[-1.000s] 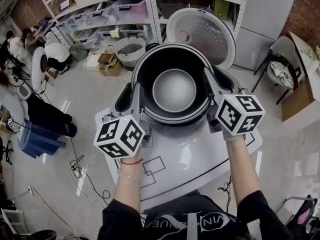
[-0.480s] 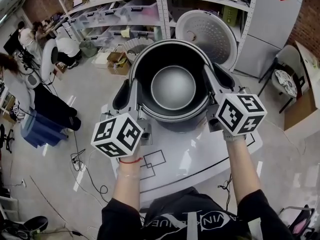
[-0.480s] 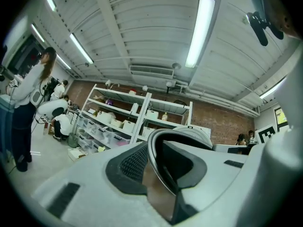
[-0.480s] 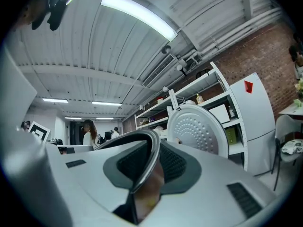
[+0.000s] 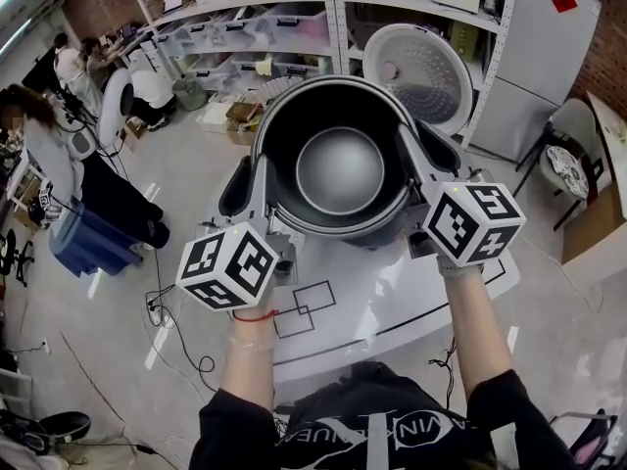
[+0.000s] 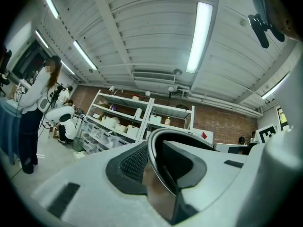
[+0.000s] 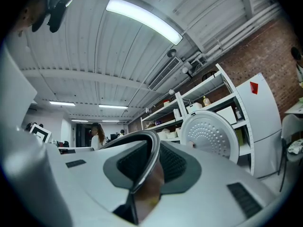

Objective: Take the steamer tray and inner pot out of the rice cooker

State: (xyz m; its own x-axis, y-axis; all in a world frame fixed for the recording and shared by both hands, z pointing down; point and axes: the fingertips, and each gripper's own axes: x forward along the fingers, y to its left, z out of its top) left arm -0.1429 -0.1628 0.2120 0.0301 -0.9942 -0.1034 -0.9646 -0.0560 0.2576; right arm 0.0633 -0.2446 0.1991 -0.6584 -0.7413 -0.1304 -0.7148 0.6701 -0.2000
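Note:
The inner pot (image 5: 338,160), dark inside with a bare silvery bottom, hangs in the air above the white table (image 5: 392,302), held by its rim from both sides. My left gripper (image 5: 251,179) is shut on the rim's left side, which shows as a metal edge (image 6: 154,145) between its jaws. My right gripper (image 5: 423,160) is shut on the rim's right side (image 7: 152,150). Behind the pot stands the cooker's raised white lid (image 5: 416,67), its perforated face towards me. The pot hides most of the cooker body.
Metal shelves (image 5: 255,18) with boxes line the back, with a grey cabinet (image 5: 549,57) at the right. People (image 5: 54,145) work at the far left near a blue bin (image 5: 88,248). Cables (image 5: 171,331) lie on the floor, and a chair (image 5: 568,155) stands at the right.
Both grippers have risen with the pot still clamped between them. The raised lid behind now shows further to the right of the pot.

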